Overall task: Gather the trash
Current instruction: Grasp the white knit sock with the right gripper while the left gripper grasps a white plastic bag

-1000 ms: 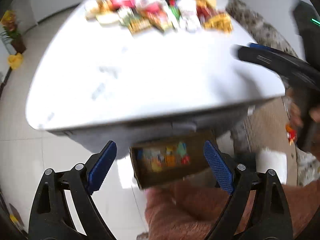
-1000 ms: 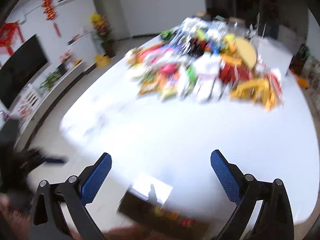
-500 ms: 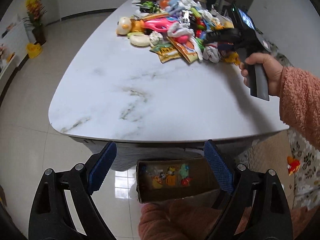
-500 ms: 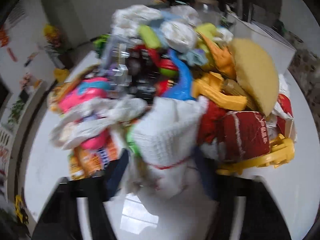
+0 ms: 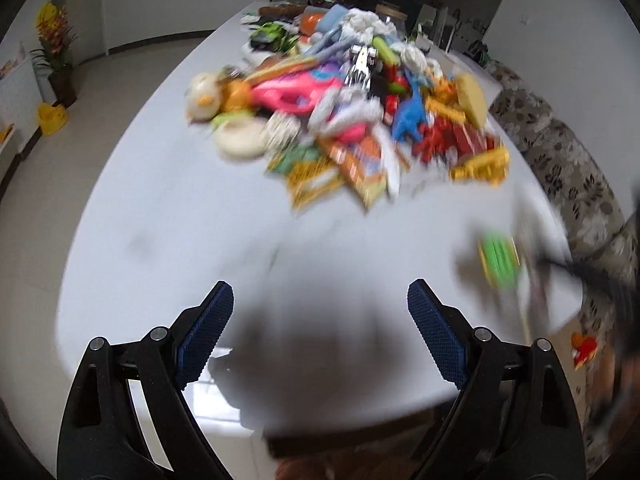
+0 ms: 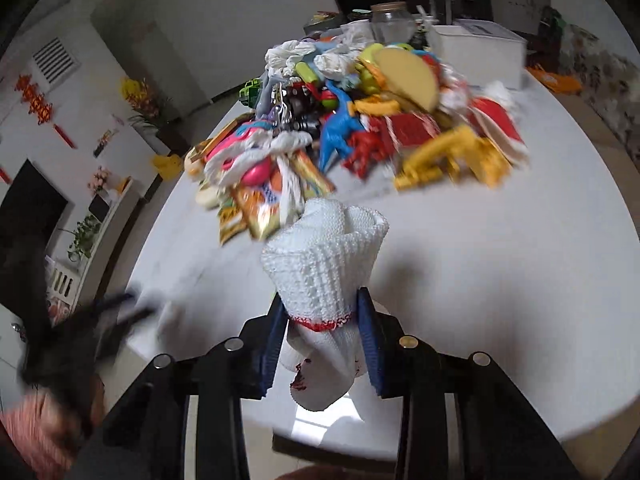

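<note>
Your right gripper is clamped on the white foam net, long axis running up-frame from the jaws, lifted clear of the pile at upper centre. Left gripper jaws apart, empty, low-centre over the table.

A white bench stands on a pale tiled floor. Yellow flowers stand by the wall, with a yellow bin beside them. A floral sofa runs along the bench's right side. Red ornaments hang on the wall.
</note>
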`<state>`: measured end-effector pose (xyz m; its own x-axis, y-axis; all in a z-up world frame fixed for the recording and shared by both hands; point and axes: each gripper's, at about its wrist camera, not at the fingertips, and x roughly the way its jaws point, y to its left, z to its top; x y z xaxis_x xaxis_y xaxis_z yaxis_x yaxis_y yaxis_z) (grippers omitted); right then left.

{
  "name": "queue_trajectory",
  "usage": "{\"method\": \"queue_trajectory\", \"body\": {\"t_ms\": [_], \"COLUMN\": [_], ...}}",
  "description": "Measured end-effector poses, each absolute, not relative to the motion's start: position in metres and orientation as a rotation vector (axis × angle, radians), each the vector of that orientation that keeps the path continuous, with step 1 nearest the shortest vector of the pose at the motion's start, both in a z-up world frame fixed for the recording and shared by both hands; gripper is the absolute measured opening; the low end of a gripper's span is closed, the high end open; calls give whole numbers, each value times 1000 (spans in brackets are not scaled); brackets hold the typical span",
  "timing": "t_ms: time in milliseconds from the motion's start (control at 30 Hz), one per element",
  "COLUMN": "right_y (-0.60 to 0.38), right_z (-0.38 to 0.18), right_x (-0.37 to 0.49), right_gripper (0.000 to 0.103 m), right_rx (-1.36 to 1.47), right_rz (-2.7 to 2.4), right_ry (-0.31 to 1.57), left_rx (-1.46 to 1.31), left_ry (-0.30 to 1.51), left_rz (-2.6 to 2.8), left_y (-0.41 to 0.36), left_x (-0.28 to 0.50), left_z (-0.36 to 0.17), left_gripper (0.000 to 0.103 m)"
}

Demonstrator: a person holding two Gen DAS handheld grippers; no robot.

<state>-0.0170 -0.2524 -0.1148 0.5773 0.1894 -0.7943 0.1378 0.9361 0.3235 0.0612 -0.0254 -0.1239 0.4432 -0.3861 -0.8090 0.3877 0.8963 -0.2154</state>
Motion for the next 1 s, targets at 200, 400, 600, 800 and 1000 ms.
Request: {"method": "queue_trajectory", "body": {"t_ms": [200, 400, 600, 800, 1000], "right_y": [-245, -236, -233, -223, -209], "right_z": [-113, -115, -116, -109, -107], "right_x": [-57, -75, -75, -59, -51], "right_gripper": [35, 36, 36, 36, 36], "right_rx": [425, 440, 434, 387, 328], "right_rz": [19, 11, 28, 70, 129], "right_ry": [970, 976, 979, 968, 979], "left_rx": [-23, -52, -33, -77, 27], "left_ry": [984, 1022, 1071, 977, 918], "left_rz": [-468, -436, -539, -661, -715], "left_y": [-73, -85, -82, -57, -31], "left_x": [142, 191, 184, 140, 66], "left_z": [-118, -120, -118, -68, -28], "left_gripper": [87, 56, 6, 6, 6]}}
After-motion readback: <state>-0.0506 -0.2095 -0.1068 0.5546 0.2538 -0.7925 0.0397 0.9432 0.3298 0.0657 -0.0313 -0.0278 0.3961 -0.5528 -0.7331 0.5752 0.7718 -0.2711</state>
